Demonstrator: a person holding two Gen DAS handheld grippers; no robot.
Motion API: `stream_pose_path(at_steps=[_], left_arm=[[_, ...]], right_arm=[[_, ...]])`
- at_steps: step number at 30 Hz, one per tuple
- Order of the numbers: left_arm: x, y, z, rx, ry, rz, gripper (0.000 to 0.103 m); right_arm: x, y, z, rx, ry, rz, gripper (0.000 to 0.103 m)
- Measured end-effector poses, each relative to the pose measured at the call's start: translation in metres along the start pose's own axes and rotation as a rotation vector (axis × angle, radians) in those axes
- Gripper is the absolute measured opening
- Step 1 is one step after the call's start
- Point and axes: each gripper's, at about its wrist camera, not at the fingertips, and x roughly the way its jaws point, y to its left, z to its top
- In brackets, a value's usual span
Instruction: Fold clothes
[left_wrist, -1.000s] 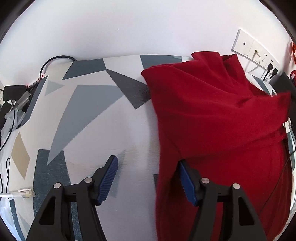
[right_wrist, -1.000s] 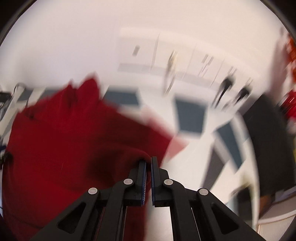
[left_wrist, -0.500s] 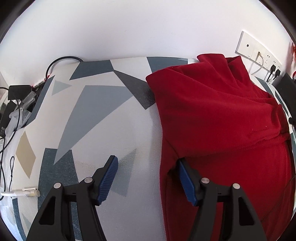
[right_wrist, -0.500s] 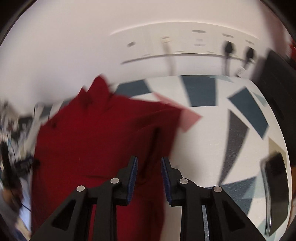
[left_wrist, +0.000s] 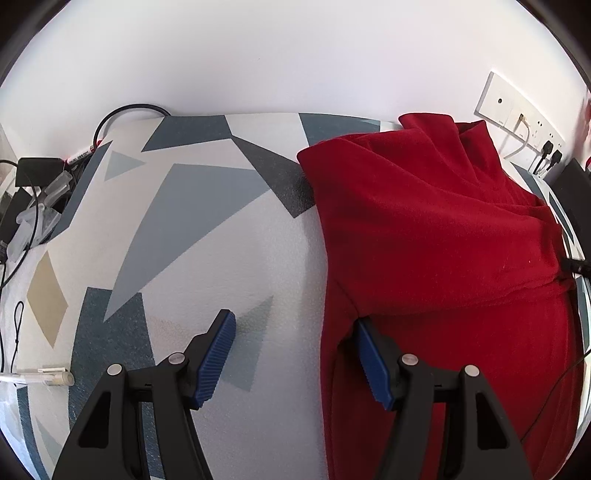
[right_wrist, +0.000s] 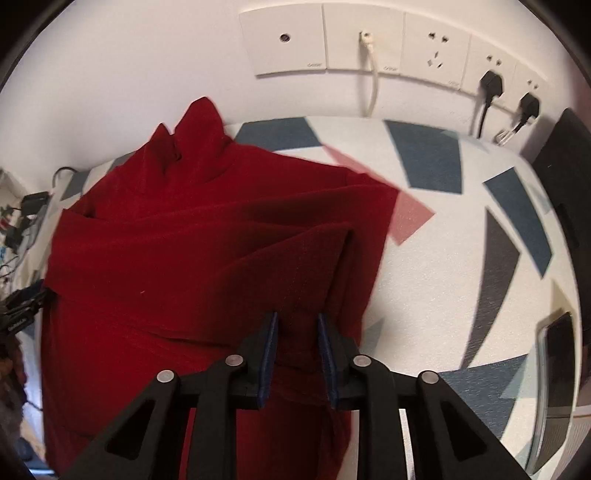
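Red fleece, a garment (left_wrist: 436, 236) with its sides already turned in over its body, lies on the patterned bench (left_wrist: 192, 236) with its long axis running from the near edge up to the wall, collar end against the wall below the socket plates (right_wrist: 369, 40).

The left gripper (left_wrist: 295, 354) stands wide apart and holds nothing: its left finger is over bare bench, its right finger at the garment's left edge, apparently just under the overhanging fold. So the cloth lies to that gripper's right.

The right gripper (right_wrist: 295, 354) is over the near right part of the garment, its fingers parted narrowly with a raised fold of cloth between them; I cannot tell whether the pads pinch it or stand clear.

Both sit near the hem end, so a lengthwise fold would carry that end toward the collar.
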Motion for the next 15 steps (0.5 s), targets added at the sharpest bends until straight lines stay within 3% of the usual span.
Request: stream_pose_path(at_steps=[3,4,5,8,10,13,15], left_arm=[[0.0,0.0,0.0,-0.003,0.001,-0.003,0.067],[-0.001,0.001,0.001,-0.003,0.002,-0.01,0.067],[-0.001,0.001,0.001,-0.003,0.004,-0.017,0.064],[-0.003,0.003,0.002,-0.002,0.009,-0.039,0.056],[-0.003,0.005,0.001,0.002,0.016,-0.041,0.055],[-0.003,0.008,-0.001,0.009,0.027,-0.043,0.055],[-0.003,0.01,-0.003,0.014,0.034,-0.045,0.055]], right_arm=[[0.006,0.004,-0.004,-0.022,0.007,-0.022,0.024],[0.004,0.004,-0.003,-0.019,0.001,-0.028,0.02],[0.002,0.004,-0.003,-0.014,-0.004,-0.034,0.008],[-0.02,0.006,0.002,-0.021,-0.063,-0.041,0.007],[-0.041,0.005,0.006,-0.026,-0.111,-0.038,0.006],[-0.061,0.0,0.004,-0.022,-0.118,-0.025,0.006],[-0.052,-0.002,-0.008,-0.037,-0.058,-0.024,0.006]])
